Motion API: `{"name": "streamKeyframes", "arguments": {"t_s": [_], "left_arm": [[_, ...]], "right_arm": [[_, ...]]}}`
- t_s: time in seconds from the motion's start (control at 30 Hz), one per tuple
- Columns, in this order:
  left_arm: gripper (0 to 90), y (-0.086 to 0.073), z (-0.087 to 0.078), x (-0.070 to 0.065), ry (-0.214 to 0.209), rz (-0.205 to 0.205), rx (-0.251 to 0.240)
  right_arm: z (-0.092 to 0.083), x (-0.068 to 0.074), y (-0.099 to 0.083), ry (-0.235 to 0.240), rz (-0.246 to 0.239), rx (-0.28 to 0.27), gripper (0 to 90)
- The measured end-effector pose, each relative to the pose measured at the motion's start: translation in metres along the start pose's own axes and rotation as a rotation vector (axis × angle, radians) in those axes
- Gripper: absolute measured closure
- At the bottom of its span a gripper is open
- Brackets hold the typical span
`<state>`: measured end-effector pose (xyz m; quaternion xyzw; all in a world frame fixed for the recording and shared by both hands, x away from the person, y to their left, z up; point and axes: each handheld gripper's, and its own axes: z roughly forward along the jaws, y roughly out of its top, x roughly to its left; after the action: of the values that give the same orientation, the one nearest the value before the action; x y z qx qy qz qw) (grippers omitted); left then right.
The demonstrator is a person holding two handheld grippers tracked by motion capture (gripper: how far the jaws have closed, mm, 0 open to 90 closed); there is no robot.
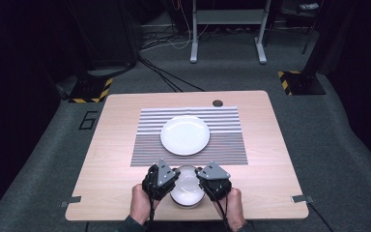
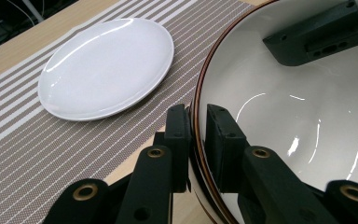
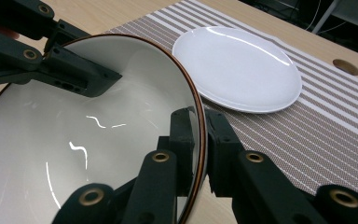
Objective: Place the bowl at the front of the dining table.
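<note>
Bowl (image 1: 187, 186): mouth up, round, no long axis; near desk (image 1: 116, 145) edge
Left gripper (image 2: 196, 133): fingers clamp bowl rim
Right gripper (image 3: 200, 135): fingers pinch opposite rim
Beyond: plate (image 1: 185, 135) on striped mat (image 1: 145, 150); grey carpet (image 1: 38, 159)

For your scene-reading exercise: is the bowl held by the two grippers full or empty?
Empty. The bowl shows a bare, glossy white inside with only light reflections, while the left gripper and right gripper clamp its rim.

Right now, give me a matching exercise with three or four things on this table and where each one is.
Things:
1 flat white round plate
2 white bowl with a brown rim
3 grey striped woven placemat
4 left claw

Places:
A near table edge, between both claws
B clamped on the bowl's rim
C middle of the placemat
D under the plate

Pairs: 1-C, 2-A, 3-D, 4-B
</note>
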<state>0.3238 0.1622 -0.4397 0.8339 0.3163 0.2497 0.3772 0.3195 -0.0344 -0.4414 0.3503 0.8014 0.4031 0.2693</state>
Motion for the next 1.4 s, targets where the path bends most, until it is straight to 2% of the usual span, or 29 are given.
{"name": "streamKeyframes", "arguments": {"t_s": [0.23,0.3,0.4,0.5,0.93,1.4], "left_arm": [[81.4,0.001,-0.005,-0.001,0.013,0.011,-0.030],[82.1,0.002,-0.008,0.001,-0.003,-0.016,-0.051],[82.2,0.004,-0.011,0.001,0.004,-0.012,-0.064],[82.3,0.006,-0.013,0.002,0.010,-0.003,-0.074],[82.4,0.018,-0.019,0.006,0.027,0.019,-0.110],[82.5,0.026,-0.021,0.012,0.036,0.012,-0.143]], "right_arm": [[-0.005,0.003,0.002,-0.021,-0.026,-0.037,82.2],[-0.008,0.003,0.004,-0.030,-0.047,-0.063,82.2],[-0.010,0.004,0.006,-0.042,-0.061,-0.074,82.1],[-0.013,0.004,0.008,-0.049,-0.064,-0.098,82.0],[-0.017,0.000,0.017,-0.062,-0.069,-0.137,82.0],[-0.018,-0.005,0.027,-0.071,-0.080,-0.163,81.9]]}}
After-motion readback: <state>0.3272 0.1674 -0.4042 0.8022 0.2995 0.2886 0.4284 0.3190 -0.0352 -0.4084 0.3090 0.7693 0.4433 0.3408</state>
